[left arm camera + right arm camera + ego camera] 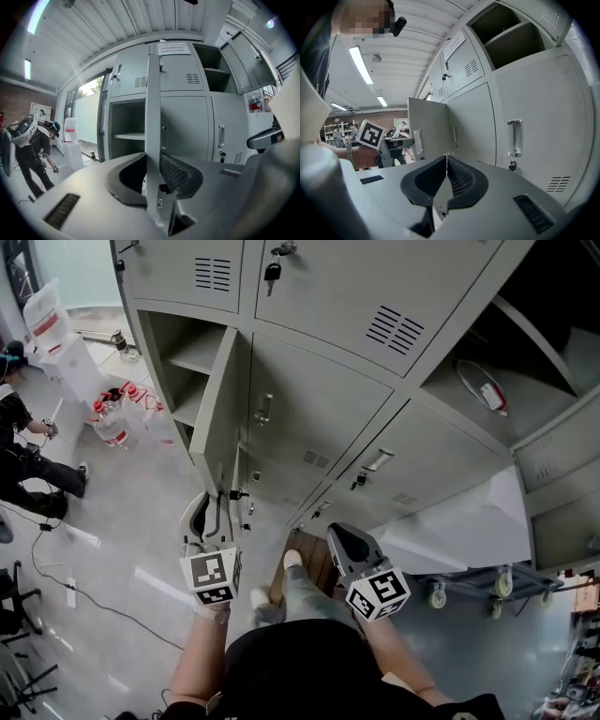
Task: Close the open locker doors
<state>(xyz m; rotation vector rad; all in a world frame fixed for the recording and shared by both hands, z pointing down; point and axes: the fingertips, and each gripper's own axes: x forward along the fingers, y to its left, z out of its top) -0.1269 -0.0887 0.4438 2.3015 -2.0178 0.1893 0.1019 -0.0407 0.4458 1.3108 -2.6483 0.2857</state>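
A grey bank of lockers (pixel 319 399) stands in front of me. One door (pixel 217 409) swings out edge-on from an open compartment with shelves (pixel 187 371). My left gripper (pixel 217 495) is at that door's free edge. In the left gripper view the door edge (pixel 153 117) runs between the two pads and both touch it, so the left gripper (pixel 153 174) is shut on it. My right gripper (pixel 343 532) hangs lower right, shut and empty (pixel 447 180), facing closed doors. A second open compartment (pixel 487 371) shows at the upper right.
A person (pixel 23 456) crouches on the floor at the far left, next to white containers (pixel 114 423). A cable (pixel 75 587) lies across the floor. A wheeled cart (pixel 469 582) stands at the right. A key (pixel 273 273) hangs in a top door's lock.
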